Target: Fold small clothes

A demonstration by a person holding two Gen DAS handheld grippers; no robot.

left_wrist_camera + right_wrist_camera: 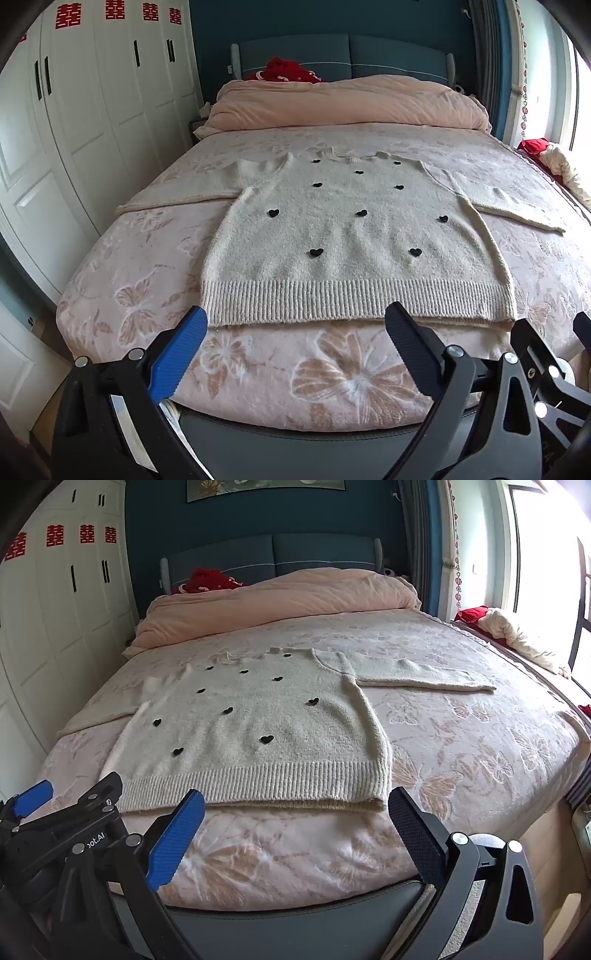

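While both tools (295, 325) gape, sweater (347, 236) lies ahead.

Place: I am standing at the foot of a bed (122, 280) in a home bedroom.
Bedding: A pink butterfly-print cover is lying over the mattress, and a peach duvet (347, 103) is bunching up near the blue padded headboard (388, 55).
Storage: White wardrobe doors (92, 96) are running along the left wall, wearing red paper double-happiness cutouts (68, 16).
Walls: Dark teal paint is showing behind the headboard; a framed picture (266, 487) is hanging above it.
Window: Daylight is pouring in on the right past a grey curtain (421, 535), with cushions and a blanket (517, 635) sitting on the sill seat.
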